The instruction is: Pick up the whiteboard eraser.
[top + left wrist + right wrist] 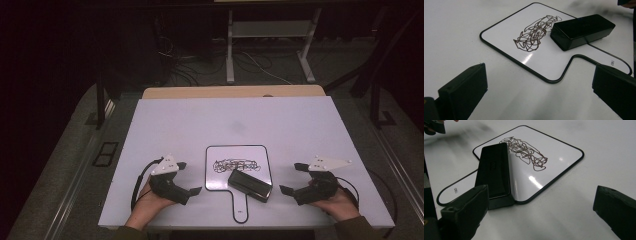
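Listing left to right in the high view's lower half: left gripper (189,177) wide, empty; paddle whiteboard (220,177) at lower centre, scribble (236,164) unerased, black eraser (250,185) resting untouched on its lower right; right gripper (293,178) wide, empty; wiping apparently unstarted.

jaws spread wide, empty | black eraser (582,30) on scribbled whiteboard paddle (534,62) | white table (454,30)

Black eraser (250,184) lies on scribbled whiteboard paddle (220,170).
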Motion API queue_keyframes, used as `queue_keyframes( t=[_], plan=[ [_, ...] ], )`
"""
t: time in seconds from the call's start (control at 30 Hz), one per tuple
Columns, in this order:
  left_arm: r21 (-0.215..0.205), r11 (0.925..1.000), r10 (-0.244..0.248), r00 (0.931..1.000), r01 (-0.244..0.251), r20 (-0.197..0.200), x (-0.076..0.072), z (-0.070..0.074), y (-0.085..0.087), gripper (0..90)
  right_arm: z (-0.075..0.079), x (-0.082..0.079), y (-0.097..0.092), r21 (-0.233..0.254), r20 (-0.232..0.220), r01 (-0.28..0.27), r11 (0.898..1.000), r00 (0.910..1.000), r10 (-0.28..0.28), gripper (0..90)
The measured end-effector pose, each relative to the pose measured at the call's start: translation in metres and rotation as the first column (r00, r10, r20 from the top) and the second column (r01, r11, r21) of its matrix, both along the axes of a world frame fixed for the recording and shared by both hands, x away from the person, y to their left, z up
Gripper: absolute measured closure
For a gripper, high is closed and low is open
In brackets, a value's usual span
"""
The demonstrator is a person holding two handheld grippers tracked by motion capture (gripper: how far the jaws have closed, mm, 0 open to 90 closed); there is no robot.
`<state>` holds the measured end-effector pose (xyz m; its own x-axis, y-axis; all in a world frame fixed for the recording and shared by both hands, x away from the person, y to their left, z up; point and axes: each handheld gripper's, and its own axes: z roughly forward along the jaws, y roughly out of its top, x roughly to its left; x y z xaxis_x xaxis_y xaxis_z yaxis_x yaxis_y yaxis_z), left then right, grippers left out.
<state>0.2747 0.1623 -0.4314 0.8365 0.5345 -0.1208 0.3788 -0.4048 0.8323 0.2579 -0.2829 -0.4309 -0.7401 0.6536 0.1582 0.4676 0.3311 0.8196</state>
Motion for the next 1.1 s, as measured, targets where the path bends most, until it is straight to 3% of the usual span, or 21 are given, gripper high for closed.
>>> queue_keyframes(
  t=[0.3,0.5,0.83,1.1],
  plan=[
    [-0.004,1.0000,0.009,1.0000,-0.009,0.000,0.000,0.000,0.002,0.0,0.003,0.005,-0.001,0.043,-0.011,-0.008,0.999,0.9999,0.009,0.0],
    [-0.004,1.0000,0.004,1.0000,-0.004,-0.007,0.000,0.001,0.002,0.0,0.008,0.007,0.002,0.021,-0.014,-0.028,0.999,0.9995,0.028,0.0],
    [-0.003,1.0000,0.006,0.9997,-0.006,-0.022,-0.001,-0.001,0.001,0.0,0.018,0.012,0.014,-0.060,-0.015,-0.045,0.997,0.9989,0.044,0.0],
    [-0.007,1.0000,0.005,0.9999,-0.005,-0.016,-0.001,-0.001,0.000,0.0,0.019,0.016,0.022,-0.082,-0.038,-0.052,0.995,0.9981,0.049,0.0]
  ],
)
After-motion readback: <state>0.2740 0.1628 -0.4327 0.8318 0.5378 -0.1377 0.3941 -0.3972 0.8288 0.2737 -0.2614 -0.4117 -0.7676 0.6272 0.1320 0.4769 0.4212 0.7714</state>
